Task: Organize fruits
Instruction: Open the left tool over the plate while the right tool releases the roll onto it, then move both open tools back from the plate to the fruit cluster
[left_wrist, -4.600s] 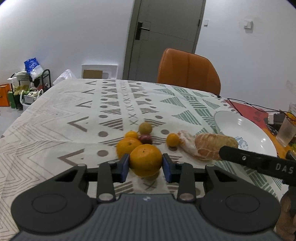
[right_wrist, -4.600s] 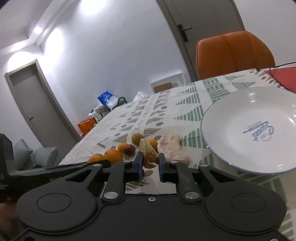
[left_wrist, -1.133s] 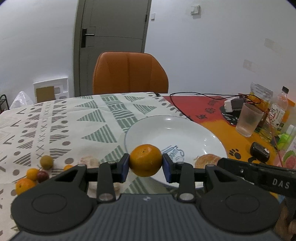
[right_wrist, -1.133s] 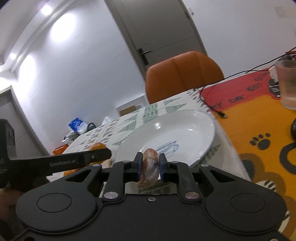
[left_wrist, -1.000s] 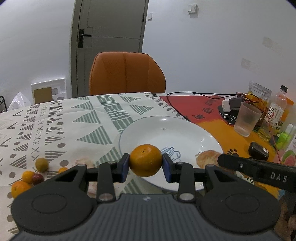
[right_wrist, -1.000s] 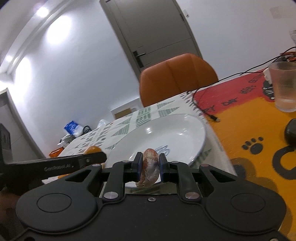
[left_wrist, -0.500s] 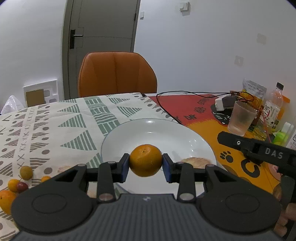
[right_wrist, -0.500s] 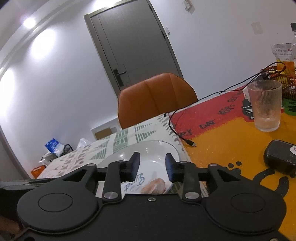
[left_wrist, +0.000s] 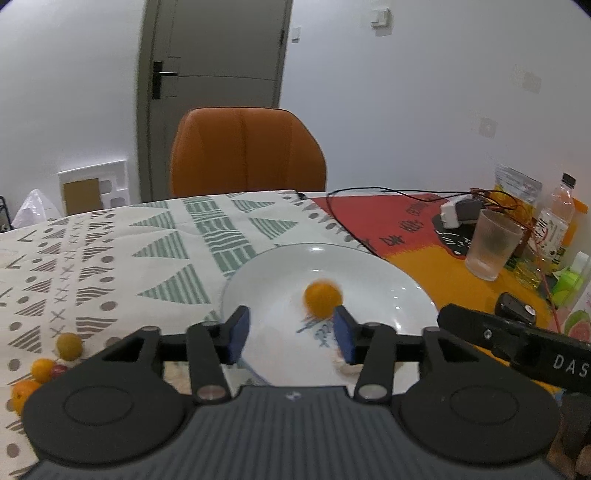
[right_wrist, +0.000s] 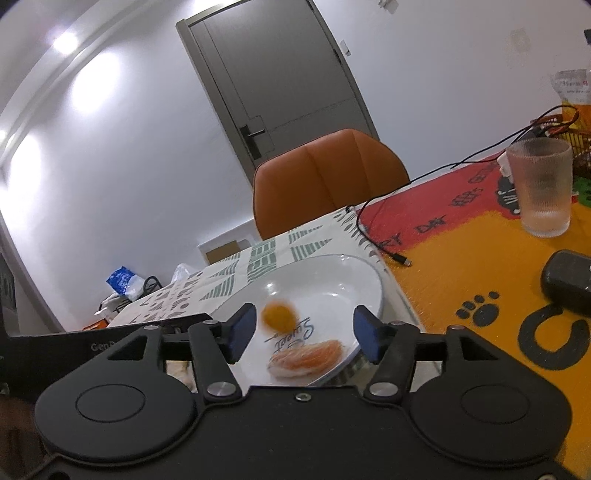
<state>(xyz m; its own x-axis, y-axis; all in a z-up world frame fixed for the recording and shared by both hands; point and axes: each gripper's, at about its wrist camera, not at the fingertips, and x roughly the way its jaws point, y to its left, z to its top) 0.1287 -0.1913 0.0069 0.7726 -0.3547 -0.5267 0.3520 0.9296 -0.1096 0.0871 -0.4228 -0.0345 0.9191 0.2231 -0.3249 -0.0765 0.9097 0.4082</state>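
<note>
The mandarin is out of the left gripper: it shows as a blurred orange ball over the white plate, ahead of the jaws and a little toward the right-hand pad, touching neither. Those jaws are opening, with nothing but plate between them. In the right wrist view the same fruit is a smear just beyond the left-hand pad of the right gripper, low over the plate's middle beside the blue lettering.

The peeled citrus piece lies on the plate's near side, below and just ahead of the right gripper's gap. Those jaws are opening too and hold nothing.

The step in hand looks like the drop into the plate, and the blur suggests the mandarin has not settled. A round fruit on a shallow dish may roll, possibly toward the rim or into the peeled piece, so it makes sense to hold both grippers level and clear until it rests, then draw them straight back so no pad nudges it.

Behind the left gripper's left-hand jaw, the small fruits left on the patterned tablecloth are a yellow-green one, two orange ones and a dark red one between them. They are likely next.
</note>
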